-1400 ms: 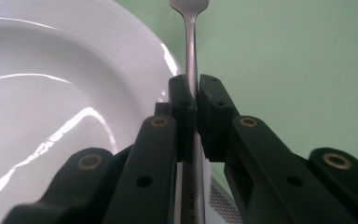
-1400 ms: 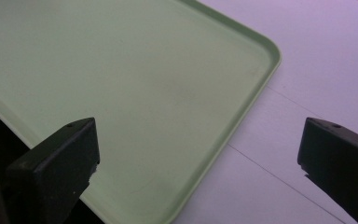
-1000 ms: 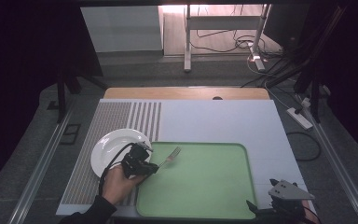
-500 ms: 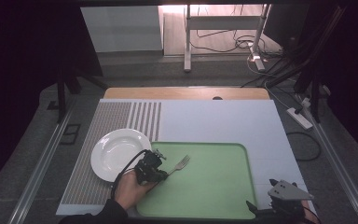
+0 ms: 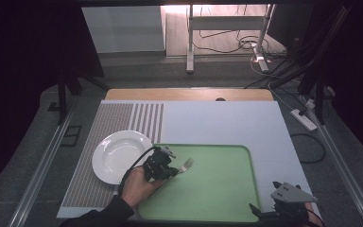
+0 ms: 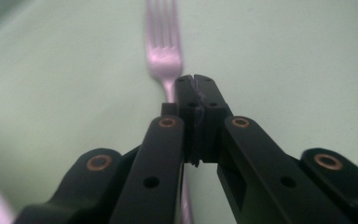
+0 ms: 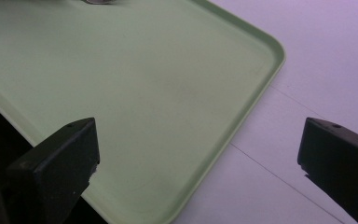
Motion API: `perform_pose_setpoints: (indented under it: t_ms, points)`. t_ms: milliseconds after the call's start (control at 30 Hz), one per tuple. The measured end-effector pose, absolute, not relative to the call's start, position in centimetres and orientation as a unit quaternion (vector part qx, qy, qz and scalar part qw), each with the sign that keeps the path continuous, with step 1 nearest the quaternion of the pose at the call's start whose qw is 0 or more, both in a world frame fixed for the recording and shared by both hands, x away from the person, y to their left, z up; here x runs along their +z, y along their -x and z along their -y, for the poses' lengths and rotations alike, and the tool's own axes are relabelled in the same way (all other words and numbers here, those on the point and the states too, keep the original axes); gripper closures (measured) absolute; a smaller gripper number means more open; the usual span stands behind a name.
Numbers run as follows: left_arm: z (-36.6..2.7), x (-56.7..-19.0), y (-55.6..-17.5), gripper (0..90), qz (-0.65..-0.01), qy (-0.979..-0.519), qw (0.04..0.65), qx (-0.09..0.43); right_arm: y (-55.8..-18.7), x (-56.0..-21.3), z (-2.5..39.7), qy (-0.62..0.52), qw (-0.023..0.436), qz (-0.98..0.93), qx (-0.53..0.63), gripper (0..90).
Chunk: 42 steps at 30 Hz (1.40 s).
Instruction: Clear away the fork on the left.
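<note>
High view: the left claw (image 5: 163, 166) sits over the green tray's (image 5: 217, 198) left edge, holding a fork (image 5: 185, 165) whose tines point into the tray; a white plate (image 5: 118, 156) lies just left of the tray. Left gripper view: jaws clamped on the fork (image 6: 164, 56) handle above the tray. Right gripper view: the right claw (image 7: 198, 163) hangs wide apart over the tray's (image 7: 144, 93) corner.

The room is mostly dark. Bright light falls on the pale floor (image 5: 208, 21) at twelve o'clock. A white metal stand with two legs (image 5: 227, 33) is there, and thin black cables (image 5: 227, 40) lie in loops beside it. A flat grey-white panel (image 5: 123, 30) sits at eleven o'clock. A white power strip (image 5: 303, 119) lies on the grey carpet (image 5: 293, 94) at three o'clock. The light wooden table edge (image 5: 189, 94) shows past the middle. Long metal rails (image 5: 42, 161) run down the sides at nine and three o'clock.
</note>
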<state>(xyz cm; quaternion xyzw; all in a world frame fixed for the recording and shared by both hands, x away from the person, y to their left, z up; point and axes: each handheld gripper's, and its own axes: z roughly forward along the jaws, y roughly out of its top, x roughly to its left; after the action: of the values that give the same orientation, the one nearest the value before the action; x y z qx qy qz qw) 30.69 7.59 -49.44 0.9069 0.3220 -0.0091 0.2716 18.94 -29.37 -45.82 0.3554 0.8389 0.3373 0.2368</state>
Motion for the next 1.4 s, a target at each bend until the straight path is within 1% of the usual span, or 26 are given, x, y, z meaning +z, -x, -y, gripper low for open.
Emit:
perform_pose_setpoints:
  t_ms: [133, 200, 333, 600, 1033, 1300, 1400]
  points:
    - [-6.3, -50.5, -31.0, 89.3, -0.314, -0.914, 0.257, -0.017, -18.9, -45.8, 29.4, -0.355, 0.237, -0.839, 0.337, 0.0]
    - [-6.0, -50.9, -31.2, 89.3, -0.313, -0.917, 0.247, -0.009, -19.0, -45.8, 29.4, -0.354, 0.237, -0.840, 0.336, 0.0]
    - [-6.1, -51.1, -31.5, 89.3, -0.322, -0.914, 0.248, 0.001, -19.0, -45.8, 29.4, -0.353, 0.237, -0.840, 0.336, 0.0]
    - [-7.6, -51.0, -32.2, 89.3, -0.354, -0.906, 0.234, 0.018, -18.9, -45.8, 29.3, -0.353, 0.237, -0.840, 0.337, 0.0]
    - [-10.9, -51.0, -33.1, 89.2, -0.403, -0.888, 0.219, 0.023, -18.9, -45.8, 29.3, -0.351, 0.236, -0.842, 0.335, 0.0]
    - [-12.1, -51.0, -33.2, 89.3, -0.430, -0.877, 0.213, 0.023, -18.9, -45.9, 29.3, -0.349, 0.235, -0.843, 0.334, 0.0]
    - [-12.3, -51.0, -33.3, 89.2, -0.431, -0.876, 0.215, 0.020, -18.9, -45.9, 29.3, -0.348, 0.235, -0.844, 0.334, 0.0]
